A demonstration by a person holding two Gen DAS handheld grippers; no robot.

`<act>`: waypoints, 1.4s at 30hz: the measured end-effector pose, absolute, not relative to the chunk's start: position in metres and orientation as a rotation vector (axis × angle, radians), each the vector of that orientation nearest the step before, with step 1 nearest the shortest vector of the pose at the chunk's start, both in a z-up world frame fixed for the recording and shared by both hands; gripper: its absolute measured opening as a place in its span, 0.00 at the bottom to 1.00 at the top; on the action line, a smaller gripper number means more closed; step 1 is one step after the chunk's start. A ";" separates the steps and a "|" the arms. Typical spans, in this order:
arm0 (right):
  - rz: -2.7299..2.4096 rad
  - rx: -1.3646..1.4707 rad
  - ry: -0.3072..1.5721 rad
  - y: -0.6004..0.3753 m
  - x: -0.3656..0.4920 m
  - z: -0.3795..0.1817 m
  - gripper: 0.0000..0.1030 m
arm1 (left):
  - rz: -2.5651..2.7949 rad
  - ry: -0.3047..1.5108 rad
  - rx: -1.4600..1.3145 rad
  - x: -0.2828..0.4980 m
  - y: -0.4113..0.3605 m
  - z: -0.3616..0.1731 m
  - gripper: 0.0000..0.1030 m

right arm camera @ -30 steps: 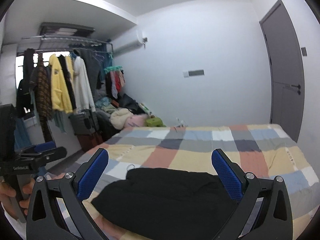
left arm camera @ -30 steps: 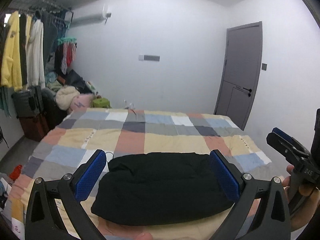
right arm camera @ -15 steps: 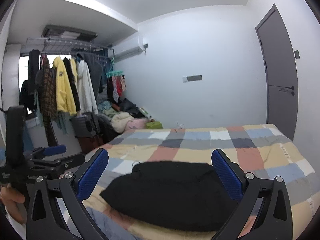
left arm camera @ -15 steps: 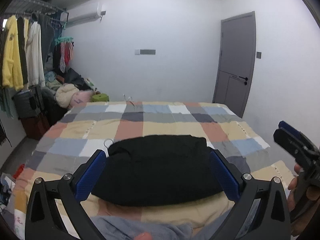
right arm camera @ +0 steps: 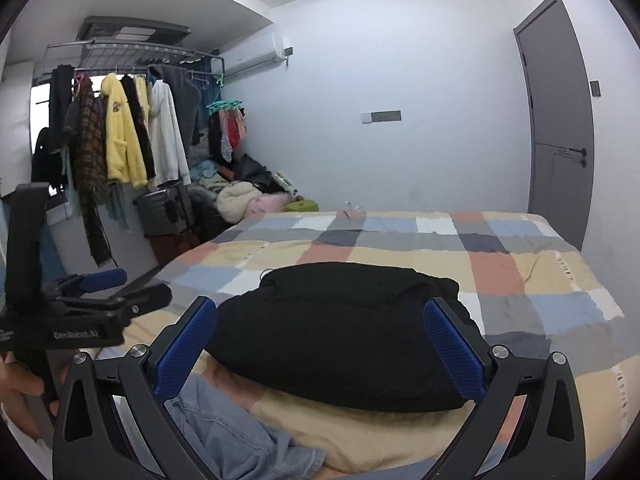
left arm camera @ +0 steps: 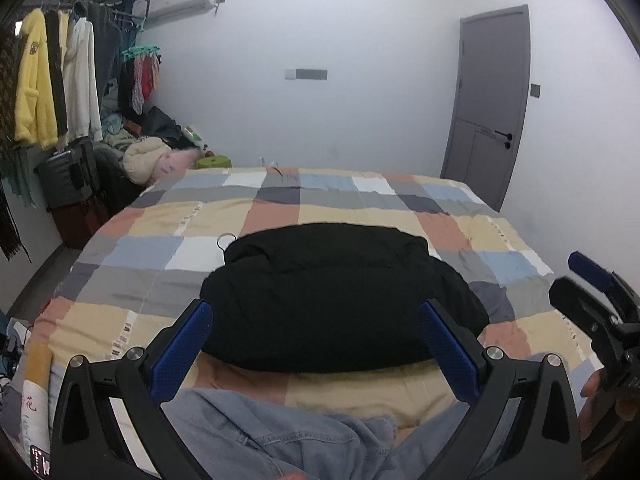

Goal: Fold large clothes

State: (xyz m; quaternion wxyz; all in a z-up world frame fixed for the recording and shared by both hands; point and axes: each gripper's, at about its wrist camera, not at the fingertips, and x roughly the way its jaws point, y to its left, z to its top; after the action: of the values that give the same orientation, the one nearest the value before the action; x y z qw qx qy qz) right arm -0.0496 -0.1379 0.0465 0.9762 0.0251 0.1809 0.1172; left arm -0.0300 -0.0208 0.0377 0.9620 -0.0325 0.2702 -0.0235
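A folded black garment (left arm camera: 336, 296) lies in a thick bundle on the checked bedspread (left arm camera: 280, 200), near its front edge; it also shows in the right wrist view (right arm camera: 344, 328). A blue denim garment (left arm camera: 260, 432) lies at the very front of the bed, below both grippers, and shows in the right wrist view (right arm camera: 224, 436). My left gripper (left arm camera: 316, 344) is open and empty, held above the bed in front of the black bundle. My right gripper (right arm camera: 320, 344) is open and empty, beside it to the right (left arm camera: 592, 292).
A wire hanger hook (left arm camera: 226, 240) sticks out at the bundle's far left. A clothes rack with hanging coats (right arm camera: 120, 132) and a heap of clothes (right arm camera: 248, 196) stand left of the bed. A grey door (left arm camera: 488, 104) is at the far right.
Both grippers have pulled back from the black bundle and tilted down; it now sits farther off. The denim garment at the bed's front edge has come into view.
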 end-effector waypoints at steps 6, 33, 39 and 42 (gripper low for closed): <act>0.233 0.067 0.443 -0.140 -0.045 0.024 1.00 | -0.046 0.592 -0.071 -0.027 -0.018 0.018 1.00; 0.188 0.107 0.461 -0.156 -0.050 0.022 1.00 | -0.074 0.582 -0.079 -0.029 -0.017 0.019 1.00; 0.187 0.103 0.459 -0.157 -0.051 0.022 1.00 | -0.076 0.583 -0.083 -0.033 -0.016 0.019 1.00; 0.186 0.106 0.465 -0.158 -0.050 0.021 1.00 | -0.073 0.583 -0.092 -0.032 -0.013 0.020 1.00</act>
State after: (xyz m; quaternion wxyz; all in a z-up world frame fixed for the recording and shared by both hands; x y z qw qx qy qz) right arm -0.0498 -0.1583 0.0209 0.9674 0.0525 0.2298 0.0922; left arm -0.0322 -0.0132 0.0199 0.9561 -0.0454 0.2874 -0.0359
